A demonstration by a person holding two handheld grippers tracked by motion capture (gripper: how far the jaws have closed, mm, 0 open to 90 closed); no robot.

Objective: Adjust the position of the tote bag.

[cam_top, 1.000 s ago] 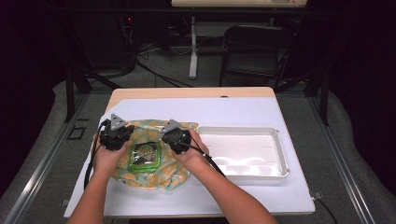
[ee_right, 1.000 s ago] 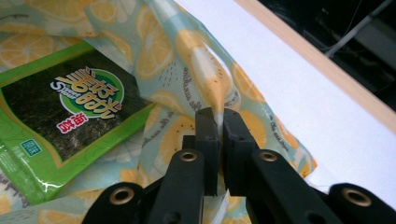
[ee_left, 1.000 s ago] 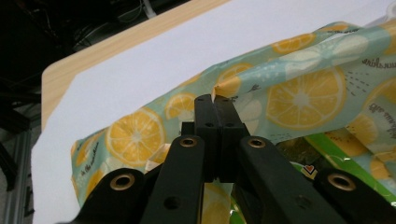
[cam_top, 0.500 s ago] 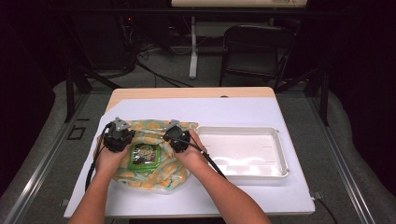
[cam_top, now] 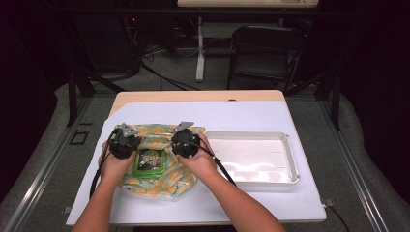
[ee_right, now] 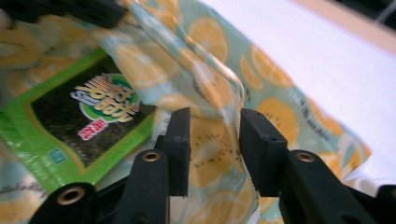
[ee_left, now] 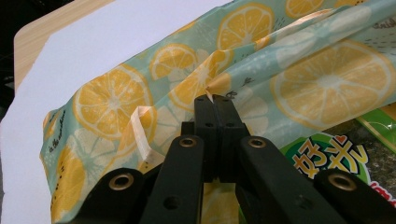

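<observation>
A lemon-print cloth lies on the white table cover with a green snack packet on its middle. My left gripper is at the packet's left. In the left gripper view it is shut on a pinched fold of the cloth, beside the packet. My right gripper is at the packet's right. Its jaws have just been opening and stand apart, with a fold of cloth loose between them and the packet to their left.
A shallow white tray sits right of the cloth, close to my right hand. The white cover spreads over the wooden table. A dark chair and stand legs are behind the table.
Both hands have stayed almost in place. The cloth's folds around the packet have shifted a little and lie flatter.
</observation>
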